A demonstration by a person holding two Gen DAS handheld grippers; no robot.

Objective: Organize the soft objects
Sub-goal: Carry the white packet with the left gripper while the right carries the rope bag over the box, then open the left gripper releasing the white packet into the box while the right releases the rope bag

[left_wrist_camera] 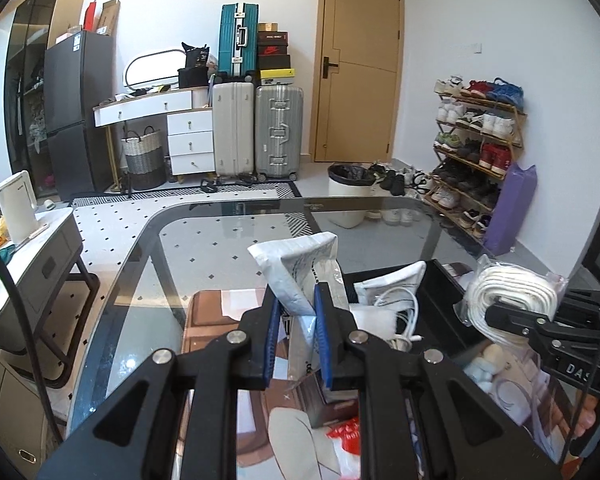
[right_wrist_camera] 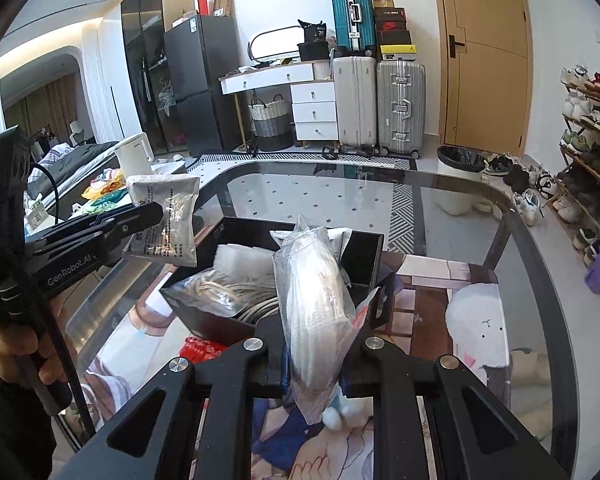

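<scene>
Left gripper: fingers pinched a white pouch, lifted beside the black box.
Right gripper: fingers clamped a bagged cord above that box, likely for dropping in.

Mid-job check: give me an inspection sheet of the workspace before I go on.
Surface: glass table, see-through, printed mat beneath.
Job's things: white packet in left gripper; clear bag of white rope in right gripper; black box holding more packets and cord.
Clutter: red wrapper by the box.
Grippers: both shut on their items, raised near the box.
Cables: black lead hanging from the left gripper's handle.
Surroundings: suitcases, shoe rack, bin, door.
</scene>
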